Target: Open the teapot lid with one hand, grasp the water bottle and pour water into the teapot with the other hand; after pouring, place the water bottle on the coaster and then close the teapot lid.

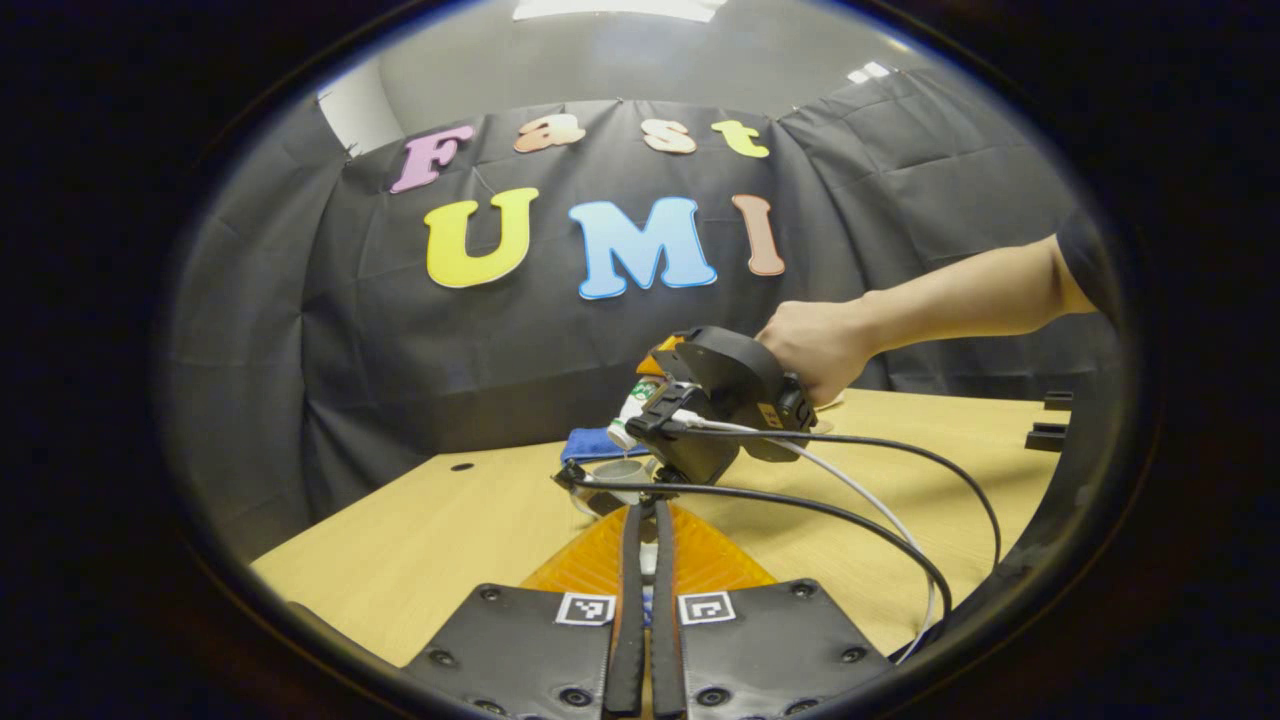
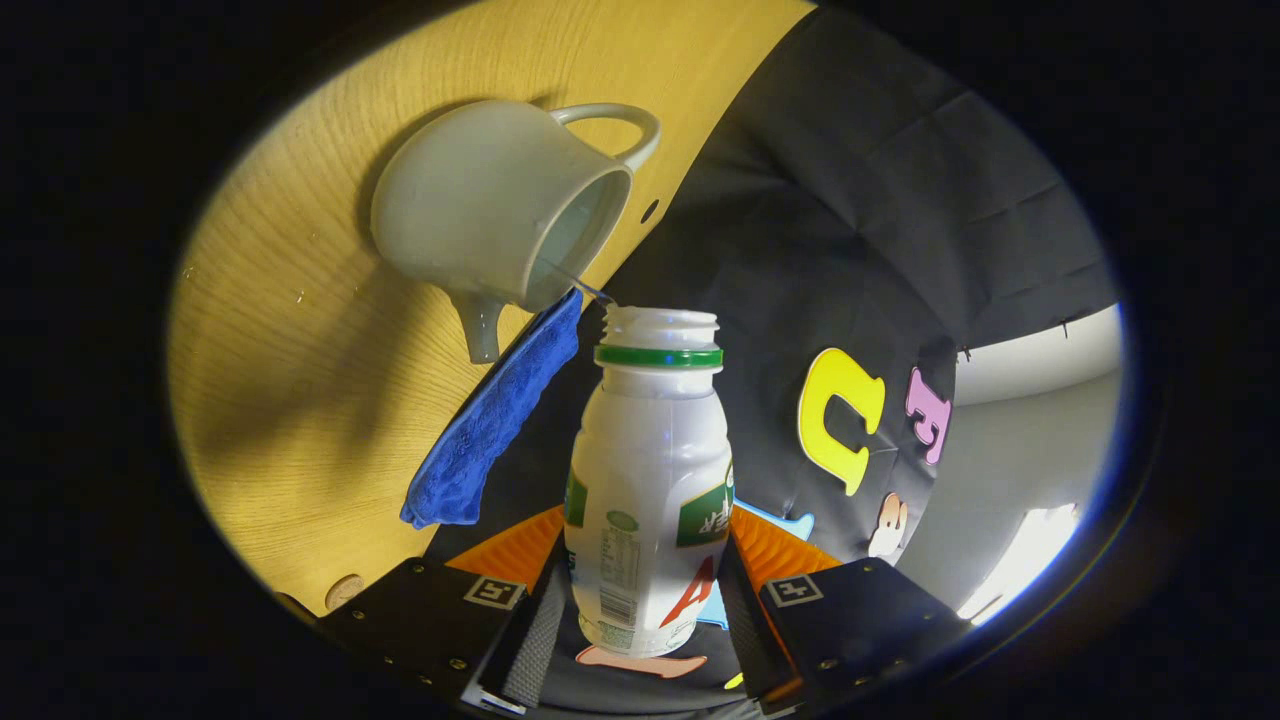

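Note:
The white water bottle (image 2: 650, 470), cap off and with a green ring at its neck, is tilted with its mouth toward the open grey-white teapot (image 2: 480, 200). A thin stream of water (image 2: 585, 288) runs from the mouth into the pot. My right gripper (image 2: 648, 545) is shut on the bottle's body. In the left gripper view a hand holds that right gripper (image 1: 655, 405) and the bottle (image 1: 630, 410) over the teapot (image 1: 605, 485). My left gripper (image 1: 645, 512) sits just in front of the pot, fingers nearly together on a small pale piece, the teapot lid (image 1: 648, 560).
A blue cloth coaster (image 2: 495, 420) lies beside the teapot, toward the wall, also visible as the blue cloth (image 1: 590, 442) behind the pot. The wooden table (image 1: 420, 540) carries black and white cables (image 1: 850, 500) trailing from the right gripper. Black brackets (image 1: 1050, 430) stand at the table's right edge.

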`<state>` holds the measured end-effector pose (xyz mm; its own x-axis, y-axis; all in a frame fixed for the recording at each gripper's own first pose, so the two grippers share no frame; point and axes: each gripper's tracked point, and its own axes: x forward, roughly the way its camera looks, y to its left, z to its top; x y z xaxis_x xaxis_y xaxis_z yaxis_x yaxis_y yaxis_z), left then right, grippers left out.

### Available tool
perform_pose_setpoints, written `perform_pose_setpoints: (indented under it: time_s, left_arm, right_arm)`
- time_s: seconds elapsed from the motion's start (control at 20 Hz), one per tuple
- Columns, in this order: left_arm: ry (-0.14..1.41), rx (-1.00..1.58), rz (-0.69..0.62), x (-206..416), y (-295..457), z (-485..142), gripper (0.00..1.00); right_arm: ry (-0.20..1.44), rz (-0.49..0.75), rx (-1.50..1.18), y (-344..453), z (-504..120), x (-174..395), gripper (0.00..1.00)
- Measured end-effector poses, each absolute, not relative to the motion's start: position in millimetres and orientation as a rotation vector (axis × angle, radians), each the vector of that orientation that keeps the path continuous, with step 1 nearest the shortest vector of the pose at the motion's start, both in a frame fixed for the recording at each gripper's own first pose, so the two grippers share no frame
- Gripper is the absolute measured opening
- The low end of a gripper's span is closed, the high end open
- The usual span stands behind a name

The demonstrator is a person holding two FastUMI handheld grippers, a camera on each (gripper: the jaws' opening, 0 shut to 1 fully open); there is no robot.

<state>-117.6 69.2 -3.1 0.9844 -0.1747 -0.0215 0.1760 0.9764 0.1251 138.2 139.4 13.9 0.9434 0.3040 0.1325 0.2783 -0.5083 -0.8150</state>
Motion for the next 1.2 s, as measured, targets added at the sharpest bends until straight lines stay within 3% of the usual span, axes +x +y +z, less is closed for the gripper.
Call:
perform_pose_setpoints:
  time_s: [1.2]
  left_arm:
    - [0.007, 0.124, -0.173, -117, 72, -3, 0.13]
  right_arm:
    - [-0.391, 0.069, -2.071, 148, 14, 142, 0.73]
